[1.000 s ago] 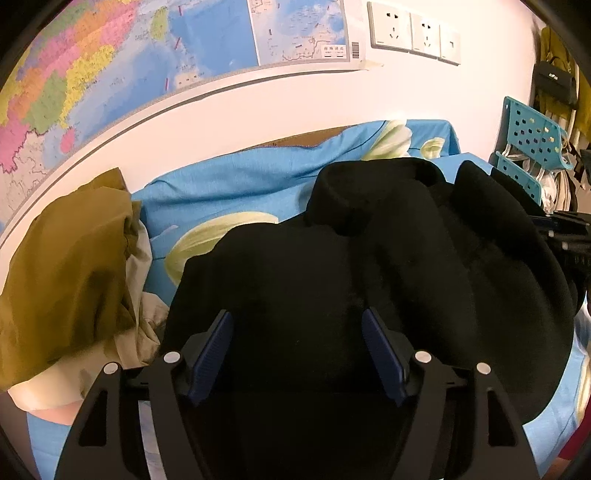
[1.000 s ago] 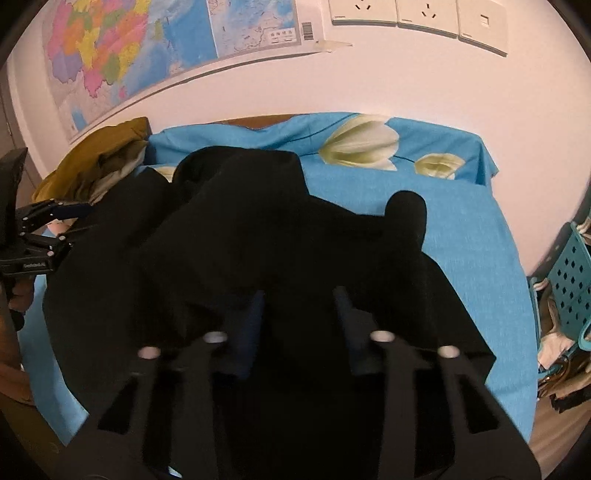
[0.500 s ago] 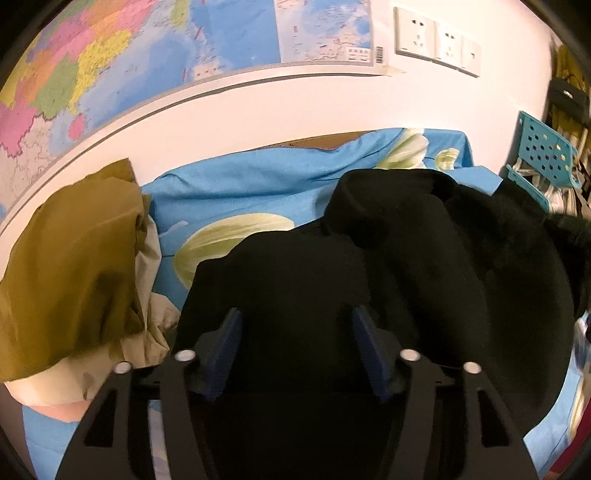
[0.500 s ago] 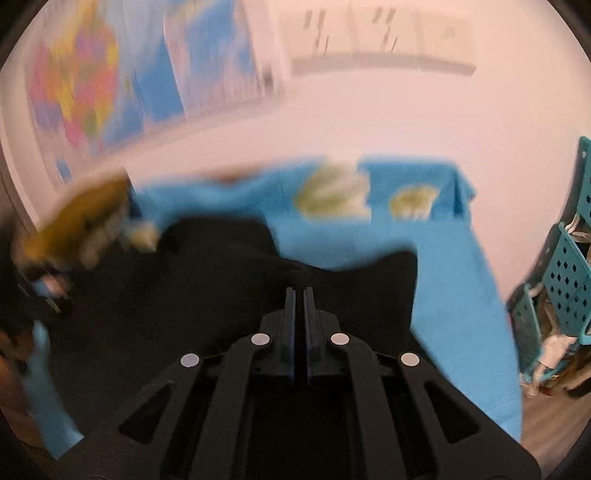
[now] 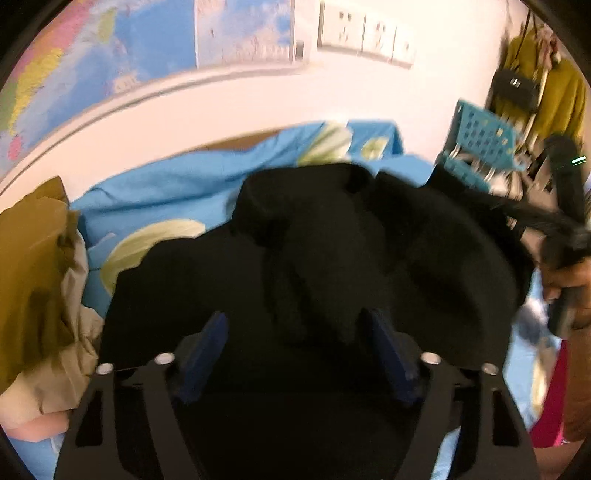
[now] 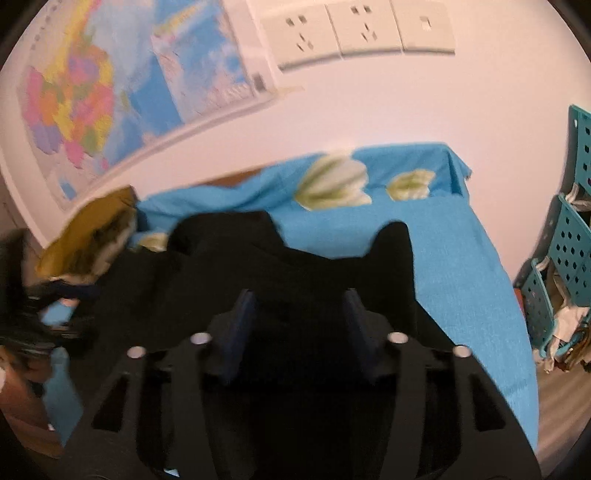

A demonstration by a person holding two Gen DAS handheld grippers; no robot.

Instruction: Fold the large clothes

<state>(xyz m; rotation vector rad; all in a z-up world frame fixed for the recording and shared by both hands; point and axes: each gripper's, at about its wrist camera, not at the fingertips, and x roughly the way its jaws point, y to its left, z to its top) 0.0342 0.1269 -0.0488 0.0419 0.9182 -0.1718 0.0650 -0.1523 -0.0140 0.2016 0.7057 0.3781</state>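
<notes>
A large black garment lies bunched on the blue flowered sheet. It also shows in the right wrist view, with one sleeve end sticking up at the right. My left gripper is open over the garment's near edge, with nothing between its blue pads. My right gripper is open above the garment's near part and holds nothing. The right gripper also shows at the right edge of the left wrist view, blurred.
A heap of olive and beige clothes lies at the left of the bed. A wall with a map and sockets stands behind. Teal plastic baskets stand to the right of the bed.
My right gripper was open, shut half a second ago, and is open again now. Both views have swung; the left gripper stays open over the garment.
</notes>
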